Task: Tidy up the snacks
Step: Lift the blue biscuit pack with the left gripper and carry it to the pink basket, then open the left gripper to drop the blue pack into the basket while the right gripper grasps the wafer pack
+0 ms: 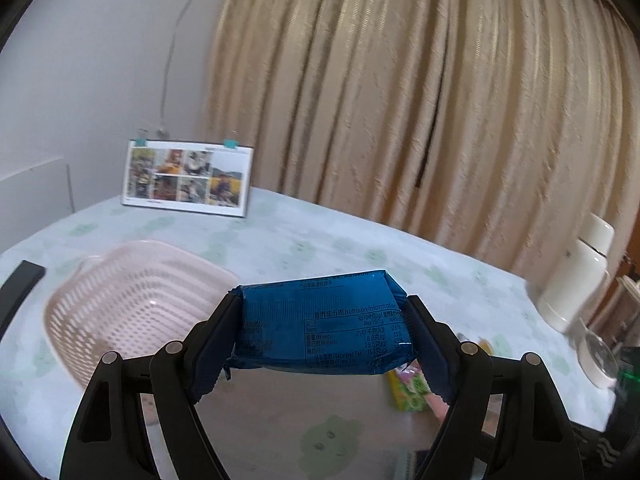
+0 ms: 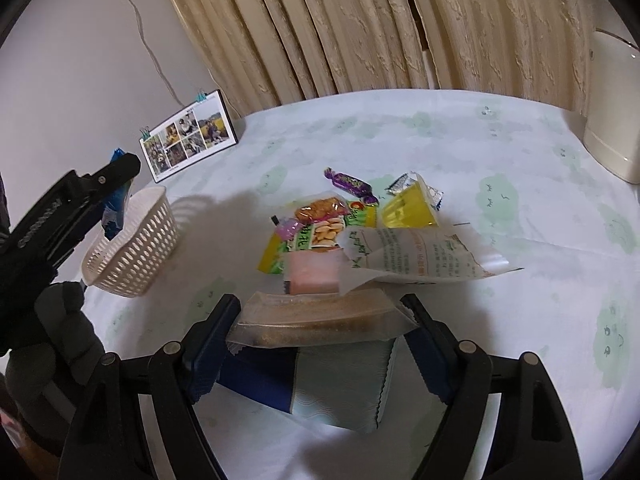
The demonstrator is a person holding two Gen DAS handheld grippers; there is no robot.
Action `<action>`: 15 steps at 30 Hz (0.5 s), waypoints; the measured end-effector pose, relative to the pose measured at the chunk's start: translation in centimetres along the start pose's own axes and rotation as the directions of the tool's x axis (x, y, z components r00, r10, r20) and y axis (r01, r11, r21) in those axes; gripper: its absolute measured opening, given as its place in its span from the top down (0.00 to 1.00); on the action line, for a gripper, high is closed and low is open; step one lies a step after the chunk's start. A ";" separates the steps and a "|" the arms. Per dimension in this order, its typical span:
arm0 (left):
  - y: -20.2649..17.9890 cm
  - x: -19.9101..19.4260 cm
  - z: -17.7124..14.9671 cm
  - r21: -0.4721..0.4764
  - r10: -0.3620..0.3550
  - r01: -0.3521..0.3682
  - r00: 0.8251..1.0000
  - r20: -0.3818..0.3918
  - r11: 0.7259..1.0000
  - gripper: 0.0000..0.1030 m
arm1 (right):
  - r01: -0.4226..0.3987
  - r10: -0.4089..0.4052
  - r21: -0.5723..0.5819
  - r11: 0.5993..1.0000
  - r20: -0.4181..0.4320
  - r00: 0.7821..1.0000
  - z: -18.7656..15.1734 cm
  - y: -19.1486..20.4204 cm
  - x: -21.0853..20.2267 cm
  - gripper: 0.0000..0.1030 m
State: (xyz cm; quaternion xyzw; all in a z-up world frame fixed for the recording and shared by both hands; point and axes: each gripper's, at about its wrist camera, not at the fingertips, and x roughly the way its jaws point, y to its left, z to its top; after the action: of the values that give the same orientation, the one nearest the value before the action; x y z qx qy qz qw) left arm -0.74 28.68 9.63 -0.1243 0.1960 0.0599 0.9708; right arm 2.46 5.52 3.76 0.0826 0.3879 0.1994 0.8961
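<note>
Blue snack pack (image 1: pixel 320 320) is pinched in left tongs (image 1: pixel 324 328), held above bench (image 1: pixel 320 240) beside pink basket (image 1: pixel 132 304). Clear-wrapped brown bar (image 2: pixel 316 320) is clamped in right tongs (image 2: pixel 320 324) near snack pile (image 2: pixel 332 228).

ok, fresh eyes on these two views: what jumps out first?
The blue snack packet clamped in the left gripper, raised just right of the pink basket. Then the clear-wrapped brown bar held in the right gripper, with the loose snack pile mid-table beyond it.
</note>
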 end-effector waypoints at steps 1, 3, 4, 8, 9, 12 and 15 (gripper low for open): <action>0.3 0.1 0.0 -0.006 0.010 -0.010 1.000 0.002 1.000 0.21 | -0.002 0.002 -0.001 1.000 0.009 1.000 0.0 0.1 -0.2 0.24; 1.4 0.0 0.2 -0.028 0.040 -0.039 0.999 0.010 0.999 0.21 | -0.002 0.002 0.001 1.000 0.020 1.000 0.1 0.1 -0.4 0.24; 1.8 0.0 0.2 -0.034 0.050 -0.049 0.999 0.013 0.998 0.21 | 0.001 -0.001 0.004 1.000 0.028 1.000 0.1 0.1 -0.5 0.24; 3.7 -0.4 0.5 -0.060 0.114 -0.112 0.993 0.038 0.992 0.21 | 0.006 -0.007 0.025 1.000 0.041 0.999 0.3 -0.4 -0.7 0.24; 4.0 -0.4 0.5 -0.062 0.127 -0.124 0.991 0.042 0.990 0.21 | 0.009 -0.010 0.027 1.000 0.045 0.999 0.3 -0.5 -0.8 0.24; 5.5 -0.4 0.7 -0.072 0.166 -0.162 0.985 0.049 0.984 0.21 | 0.010 -0.011 0.028 1.000 0.047 0.999 0.2 -0.5 -0.9 0.24; 7.3 -0.3 1.0 -0.089 0.207 -0.201 0.977 0.054 0.975 0.21 | 0.009 -0.010 0.028 1.000 0.047 0.999 0.2 -0.5 -0.9 0.24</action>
State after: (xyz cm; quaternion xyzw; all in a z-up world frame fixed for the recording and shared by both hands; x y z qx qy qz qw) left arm -1.91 35.92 9.04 -0.1419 0.1743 0.1713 0.9592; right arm 2.21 4.67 4.36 0.0978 0.3697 0.1877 0.9047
